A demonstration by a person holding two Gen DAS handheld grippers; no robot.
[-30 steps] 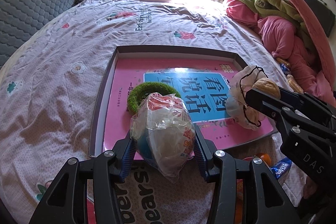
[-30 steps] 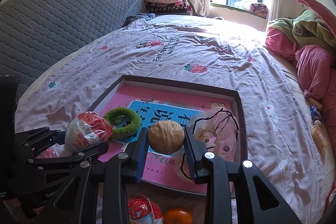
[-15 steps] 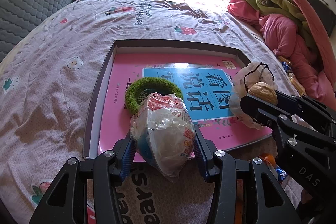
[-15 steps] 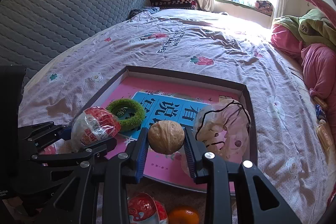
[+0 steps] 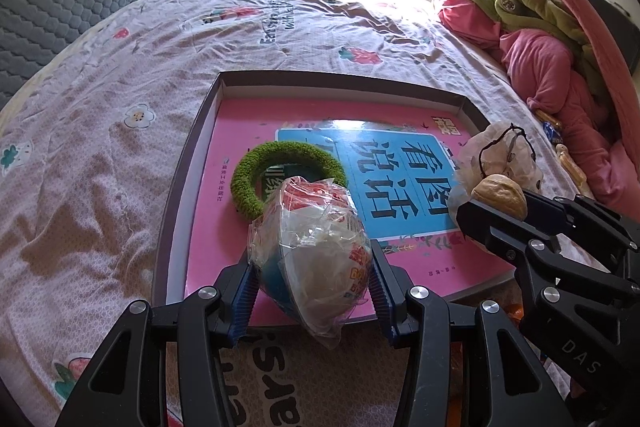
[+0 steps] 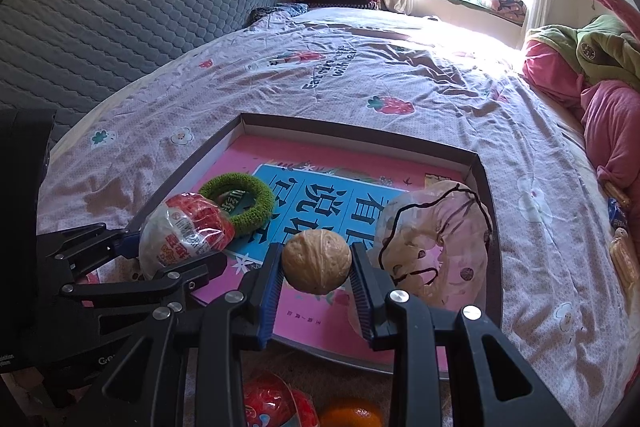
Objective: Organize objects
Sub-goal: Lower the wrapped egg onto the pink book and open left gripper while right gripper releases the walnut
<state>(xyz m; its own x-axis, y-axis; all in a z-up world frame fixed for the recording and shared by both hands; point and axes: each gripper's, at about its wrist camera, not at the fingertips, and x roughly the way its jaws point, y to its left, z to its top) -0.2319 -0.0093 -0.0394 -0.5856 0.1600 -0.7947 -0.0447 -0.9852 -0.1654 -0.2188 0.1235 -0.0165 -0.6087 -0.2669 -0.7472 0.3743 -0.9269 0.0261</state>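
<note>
Nearest, the left gripper (image 5: 312, 291) clamps a plastic-wrapped snack (image 5: 312, 251) and the right gripper (image 6: 316, 283) pinches a walnut (image 6: 316, 261); both have edged from the tray's (image 5: 188, 187) near edge over its pink book. Beyond lie a green ring (image 5: 256, 179) and a pink pouch (image 6: 436, 239). Release probably comes next.

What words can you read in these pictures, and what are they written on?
"看图说话": big characters on the pink book in the tray.
"DAS": on the right gripper.
"Eat": start of the print on the bedsheet; the rest is blurred.
"ears": on the mat, partly hidden.
Snack packet: print too crumpled to read.
</note>
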